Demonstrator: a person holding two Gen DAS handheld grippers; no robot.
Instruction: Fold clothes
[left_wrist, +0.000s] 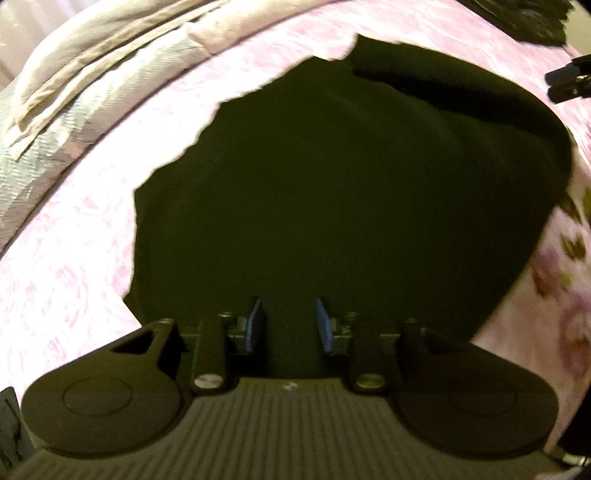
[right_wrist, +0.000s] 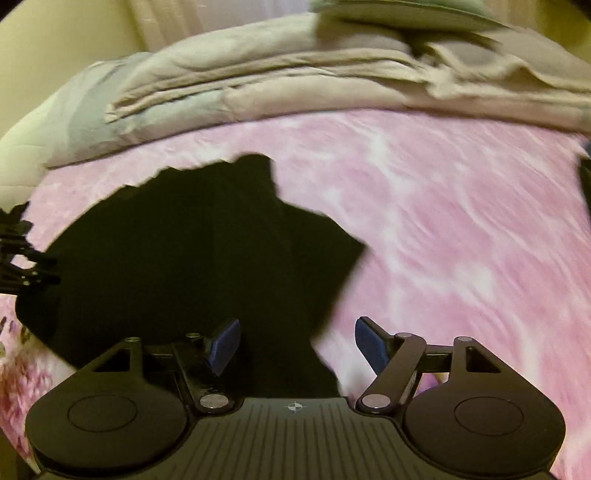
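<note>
A black garment (left_wrist: 351, 192) lies spread on a pink patterned bedspread (left_wrist: 74, 229). My left gripper (left_wrist: 288, 325) hovers over the garment's near edge, its blue pads apart and nothing between them. In the right wrist view the same garment (right_wrist: 177, 258) lies to the left and centre. My right gripper (right_wrist: 295, 343) is open over the garment's right edge, with the left pad over black cloth and the right pad over the bedspread (right_wrist: 461, 240). The right gripper also shows at the right edge of the left wrist view (left_wrist: 569, 79); the left gripper shows at the left edge of the right wrist view (right_wrist: 22, 258).
A folded beige and grey duvet (right_wrist: 295, 81) lies along the far side of the bed, also in the left wrist view (left_wrist: 92, 74). A dark heap (left_wrist: 524, 18) sits at the far right corner. A pale wall (right_wrist: 55, 44) stands behind.
</note>
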